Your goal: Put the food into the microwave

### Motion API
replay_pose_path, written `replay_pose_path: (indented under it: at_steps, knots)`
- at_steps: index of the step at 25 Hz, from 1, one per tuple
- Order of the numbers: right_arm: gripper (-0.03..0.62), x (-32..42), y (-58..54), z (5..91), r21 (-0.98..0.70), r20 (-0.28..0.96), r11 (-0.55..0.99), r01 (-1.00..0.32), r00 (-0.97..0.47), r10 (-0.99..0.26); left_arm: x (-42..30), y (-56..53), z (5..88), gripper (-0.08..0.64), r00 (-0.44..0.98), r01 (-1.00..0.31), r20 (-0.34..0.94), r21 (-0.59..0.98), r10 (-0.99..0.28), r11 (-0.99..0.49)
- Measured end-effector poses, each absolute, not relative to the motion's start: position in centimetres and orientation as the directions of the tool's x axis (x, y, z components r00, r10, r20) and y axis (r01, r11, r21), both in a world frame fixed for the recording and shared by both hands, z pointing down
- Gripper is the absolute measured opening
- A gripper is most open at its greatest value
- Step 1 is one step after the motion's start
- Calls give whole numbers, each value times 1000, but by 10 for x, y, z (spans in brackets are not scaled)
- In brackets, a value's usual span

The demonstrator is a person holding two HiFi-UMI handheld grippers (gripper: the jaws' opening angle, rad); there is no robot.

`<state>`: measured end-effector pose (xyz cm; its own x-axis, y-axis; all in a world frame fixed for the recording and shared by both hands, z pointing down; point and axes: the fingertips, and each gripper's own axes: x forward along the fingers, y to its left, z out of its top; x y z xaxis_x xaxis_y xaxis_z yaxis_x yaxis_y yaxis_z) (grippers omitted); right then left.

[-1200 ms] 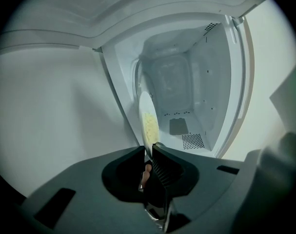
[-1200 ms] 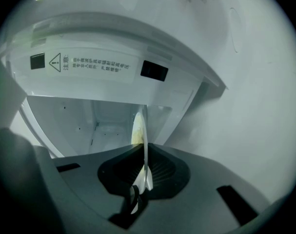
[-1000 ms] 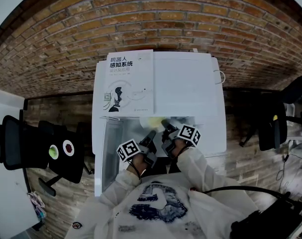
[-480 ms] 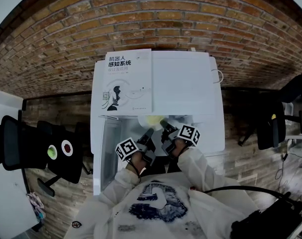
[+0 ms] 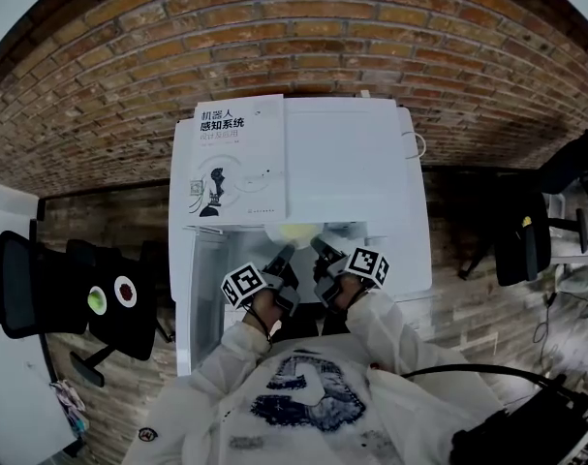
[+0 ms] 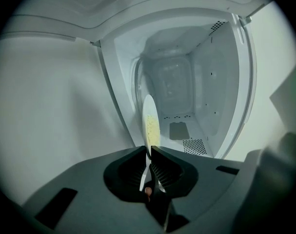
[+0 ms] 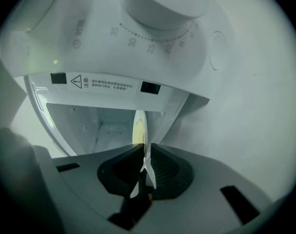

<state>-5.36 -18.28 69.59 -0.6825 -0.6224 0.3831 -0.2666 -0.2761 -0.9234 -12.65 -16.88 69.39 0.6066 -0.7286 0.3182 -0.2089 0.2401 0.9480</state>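
A white plate of yellow food (image 5: 298, 232) sits at the mouth of the open white microwave (image 5: 356, 163). My left gripper (image 5: 280, 257) is shut on the plate's near-left rim and my right gripper (image 5: 320, 251) is shut on its near-right rim. In the left gripper view the plate (image 6: 150, 123) shows edge-on between the jaws of the left gripper (image 6: 149, 151), with the bare white cavity (image 6: 187, 101) beyond. In the right gripper view the plate (image 7: 139, 130) stands edge-on in the right gripper (image 7: 145, 152), under the microwave's dial panel (image 7: 152, 33).
A book (image 5: 241, 159) lies on the microwave's top at the left. The microwave door (image 5: 192, 289) hangs open to the left. Black office chairs (image 5: 71, 294) stand at the left and a brick floor (image 5: 274, 37) lies beyond. More chairs (image 5: 526, 240) are at the right.
Both grippers have carried the plate a little forward toward the microwave opening. The head view has shifted slightly, so the microwave sits further left in frame.
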Motion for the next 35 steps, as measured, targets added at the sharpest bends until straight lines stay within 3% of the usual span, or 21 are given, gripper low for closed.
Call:
replay_pose_path:
  at_steps: [35]
  knots:
    - [29,-48,-176,697,-922,386,-285,-262,-692,-610,-139,-215,700,35,535,-245,347,936,-770,252]
